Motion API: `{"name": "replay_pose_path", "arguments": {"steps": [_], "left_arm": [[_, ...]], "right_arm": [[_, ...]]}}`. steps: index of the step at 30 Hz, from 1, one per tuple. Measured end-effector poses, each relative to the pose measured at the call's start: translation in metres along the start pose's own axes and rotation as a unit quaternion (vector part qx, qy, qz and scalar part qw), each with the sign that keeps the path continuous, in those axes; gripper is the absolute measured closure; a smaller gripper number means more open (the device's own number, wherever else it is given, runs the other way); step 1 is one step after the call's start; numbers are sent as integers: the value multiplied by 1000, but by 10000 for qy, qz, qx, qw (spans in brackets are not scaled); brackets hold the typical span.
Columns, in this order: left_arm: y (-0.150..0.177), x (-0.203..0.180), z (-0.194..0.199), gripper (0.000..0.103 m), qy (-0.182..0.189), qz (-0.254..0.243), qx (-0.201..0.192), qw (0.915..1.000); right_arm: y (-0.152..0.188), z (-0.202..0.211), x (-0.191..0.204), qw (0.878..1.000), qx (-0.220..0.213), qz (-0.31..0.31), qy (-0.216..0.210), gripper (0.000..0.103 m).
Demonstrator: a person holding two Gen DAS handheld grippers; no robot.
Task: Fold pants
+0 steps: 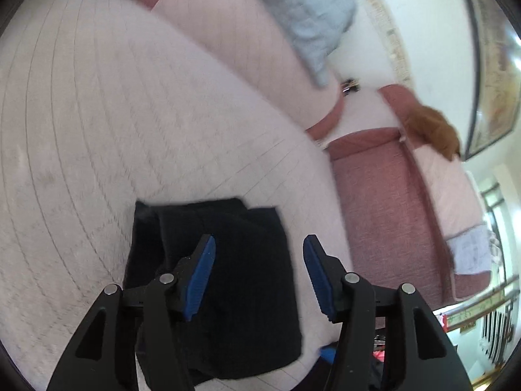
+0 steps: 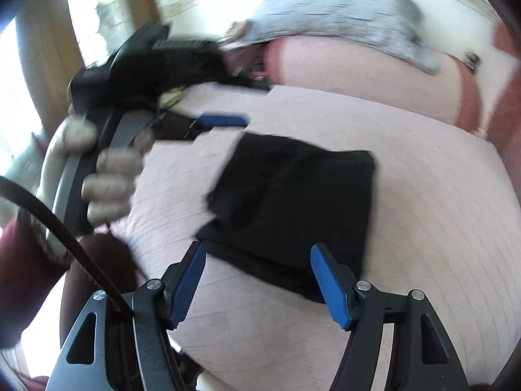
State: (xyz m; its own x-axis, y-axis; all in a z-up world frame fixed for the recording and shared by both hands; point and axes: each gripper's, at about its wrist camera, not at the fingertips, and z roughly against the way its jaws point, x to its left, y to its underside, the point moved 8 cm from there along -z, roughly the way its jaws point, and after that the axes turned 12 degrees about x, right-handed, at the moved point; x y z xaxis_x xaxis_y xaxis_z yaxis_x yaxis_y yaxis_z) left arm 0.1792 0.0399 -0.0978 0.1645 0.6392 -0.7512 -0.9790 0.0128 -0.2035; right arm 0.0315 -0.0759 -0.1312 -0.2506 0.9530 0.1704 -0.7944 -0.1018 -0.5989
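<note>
Right wrist: folded pants [image 2: 293,202] lie squarish, no clear long axis; both fingers wide open, empty.

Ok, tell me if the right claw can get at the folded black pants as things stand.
Probably yes. The right claw is open just in front of the folded black pants on the pale quilted cover, nothing between them; the left claw sits off to the side.

Support: pale pink quilted cover [image 1: 130,104] spread over a sofa seat; stitched lines run across it
On it: black pants [image 2: 293,202] folded into a compact squarish bundle, lying flat
Behind the pants: pink back cushion [image 2: 358,71]; a grey pillow [image 2: 342,9] rests against it
Beside the pants: bare reddish sofa upholstery [image 1: 384,215]
</note>
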Motion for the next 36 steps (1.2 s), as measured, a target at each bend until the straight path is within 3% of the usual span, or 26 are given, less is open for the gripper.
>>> {"name": "replay_pose_path", "arguments": {"steps": [4,10,15,19,22,23,26,29,31,36], "left_arm": [[9,32,-14,48,-47,417,10,9991],[13,53,-5,48,596,977,-61,9934],[27,34,20,46,379,750,-202,9963],[50,18,28,45,-223,474,-342,9980],[70,7,39,45,-1005,118,-522,9935],[76,2,42,43,-1308,-44,-591,9896],[92,-12,51,38,-2437,-524,-870,9645],[103,-18,49,31,-3109,-662,-922,9436],[109,-21,45,31,-3359,-704,-878,9352],[119,-28,33,30,-3651,-805,-815,9239]], "right_arm": [[10,12,-39,9977,-56,-671,-121,30],[29,14,-80,9903,-17,-1372,-220,30],[22,23,-83,9888,-202,-1446,-311,29],[22,15,-83,9882,-172,-1468,-399,28],[26,8,-83,9875,-111,-1511,-439,28],[28,7,-84,9872,-102,-1524,-451,28],[35,4,-86,9861,-74,-1595,-466,28],[43,2,-88,9838,-37,-1736,-446,28],[47,0,-90,9825,-14,-1822,-397,28],[52,2,-86,9831,-29,-1805,-292,28]]}}
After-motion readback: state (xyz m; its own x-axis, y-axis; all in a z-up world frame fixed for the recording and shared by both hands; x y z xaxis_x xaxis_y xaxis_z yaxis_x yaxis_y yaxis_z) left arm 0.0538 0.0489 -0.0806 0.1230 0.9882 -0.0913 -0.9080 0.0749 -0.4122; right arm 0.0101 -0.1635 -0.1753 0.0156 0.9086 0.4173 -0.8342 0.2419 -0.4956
